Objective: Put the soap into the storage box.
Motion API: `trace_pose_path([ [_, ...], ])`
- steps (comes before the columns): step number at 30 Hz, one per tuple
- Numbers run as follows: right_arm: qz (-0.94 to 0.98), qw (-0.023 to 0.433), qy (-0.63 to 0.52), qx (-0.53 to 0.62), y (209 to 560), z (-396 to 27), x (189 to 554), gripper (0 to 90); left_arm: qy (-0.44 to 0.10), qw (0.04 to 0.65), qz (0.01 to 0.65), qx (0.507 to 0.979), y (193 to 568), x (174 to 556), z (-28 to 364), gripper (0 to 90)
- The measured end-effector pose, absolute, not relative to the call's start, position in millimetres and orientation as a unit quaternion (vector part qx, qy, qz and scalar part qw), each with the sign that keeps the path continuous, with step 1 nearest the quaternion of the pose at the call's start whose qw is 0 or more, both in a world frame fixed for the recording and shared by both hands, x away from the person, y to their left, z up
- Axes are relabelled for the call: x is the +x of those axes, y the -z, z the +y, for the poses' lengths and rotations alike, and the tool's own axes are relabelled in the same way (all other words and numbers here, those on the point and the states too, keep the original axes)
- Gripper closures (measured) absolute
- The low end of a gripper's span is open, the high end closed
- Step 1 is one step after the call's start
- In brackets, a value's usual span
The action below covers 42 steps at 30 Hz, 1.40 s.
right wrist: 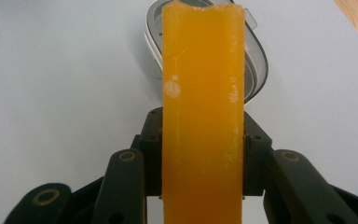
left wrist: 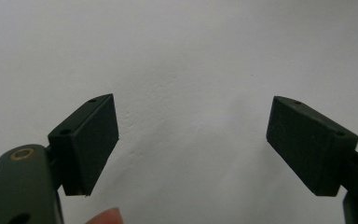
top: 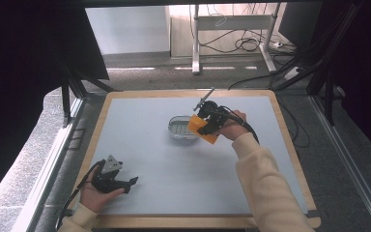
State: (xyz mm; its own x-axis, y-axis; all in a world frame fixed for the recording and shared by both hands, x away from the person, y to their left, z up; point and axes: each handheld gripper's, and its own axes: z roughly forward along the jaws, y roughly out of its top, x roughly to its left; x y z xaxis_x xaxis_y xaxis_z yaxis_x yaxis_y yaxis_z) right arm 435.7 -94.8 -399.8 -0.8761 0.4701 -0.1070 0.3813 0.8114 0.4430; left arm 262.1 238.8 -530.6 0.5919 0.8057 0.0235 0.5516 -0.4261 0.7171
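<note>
Even, soft light on a pale bench; dark surround.

The bench (top: pixel 174 159) is evenly lit with faint shadows, while black curtains darken the high view's sides. Both gripper views are mildly soft; the orange slab (right wrist: pixel 203 116) shows slight sheen up close.

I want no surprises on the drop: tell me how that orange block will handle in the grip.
The orange block looks stiff: it stands straight out past the right gripper without sagging. Its glossy, waxy-looking face may be slippery. Flat sides suggest it will not roll once laid in the clear dish.
</note>
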Motion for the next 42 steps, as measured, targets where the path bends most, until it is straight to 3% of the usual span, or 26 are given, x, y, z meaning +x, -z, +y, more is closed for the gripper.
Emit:
trace_pose_path([
  [11,0.946,0.086,-0.215,0.229,404,-88,451,61.8,-0.186,0.343,0.412,0.823,531,262,239,16.7],
  [42,0.956,0.103,-0.188,0.201,403,-59,477,61.7,-0.187,0.343,0.410,0.824,529,262,240,16.7],
])
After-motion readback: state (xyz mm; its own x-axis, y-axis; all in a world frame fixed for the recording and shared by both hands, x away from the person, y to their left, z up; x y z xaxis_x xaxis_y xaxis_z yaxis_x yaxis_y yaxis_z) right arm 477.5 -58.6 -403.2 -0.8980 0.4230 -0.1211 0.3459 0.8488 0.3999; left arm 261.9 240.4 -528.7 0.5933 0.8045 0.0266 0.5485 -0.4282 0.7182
